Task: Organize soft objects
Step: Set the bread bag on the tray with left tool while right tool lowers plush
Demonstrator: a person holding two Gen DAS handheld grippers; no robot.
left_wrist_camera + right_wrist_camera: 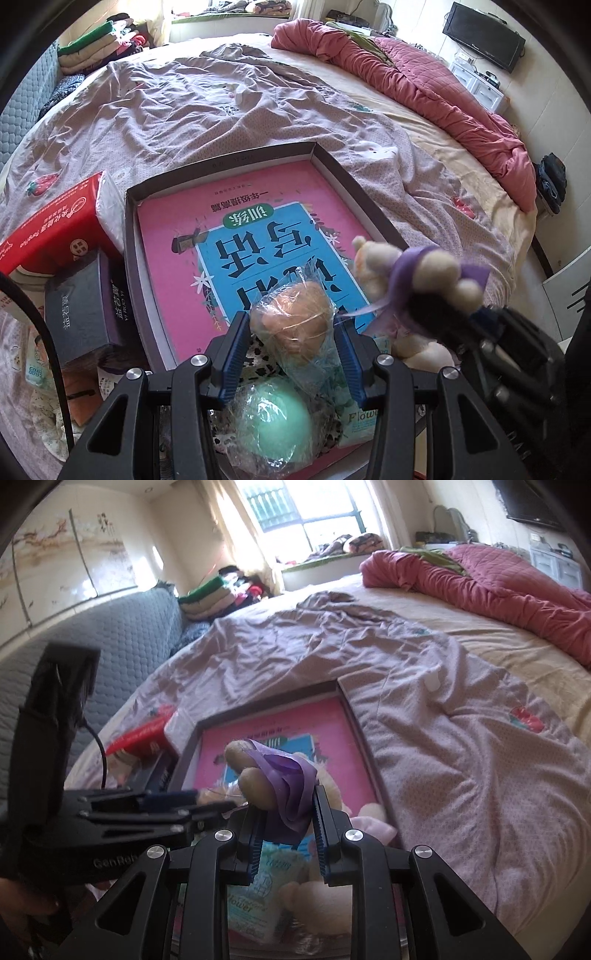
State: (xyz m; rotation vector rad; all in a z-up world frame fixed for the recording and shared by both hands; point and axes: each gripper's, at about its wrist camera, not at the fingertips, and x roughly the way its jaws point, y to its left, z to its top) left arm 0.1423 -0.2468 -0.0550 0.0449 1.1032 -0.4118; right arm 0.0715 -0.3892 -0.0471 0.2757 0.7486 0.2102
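My left gripper (pixel 291 321) is shut on a peach soft ball in clear wrap (pixel 295 314), held over the near end of a shallow dark box (pixel 236 158). A pink and blue book (pixel 173 221) lies in the box. Just below the gripper rests a green wrapped ball (pixel 269 413). My right gripper (pixel 286 805) is shut on a cream plush toy (pixel 251 779) at its purple ribbon (pixel 291 794), above the box's near right corner. In the left wrist view the plush toy (pixel 376 266) and the right gripper (pixel 421 306) show at the right.
A red tissue pack (pixel 55 221) and a dark carton (pixel 81 306) lie left of the box. A small pack printed with flowers (pixel 362 421) lies under the grippers. Beyond the box stretch the rumpled lilac sheet (pixel 184 110) and a pink quilt (pixel 424 81).
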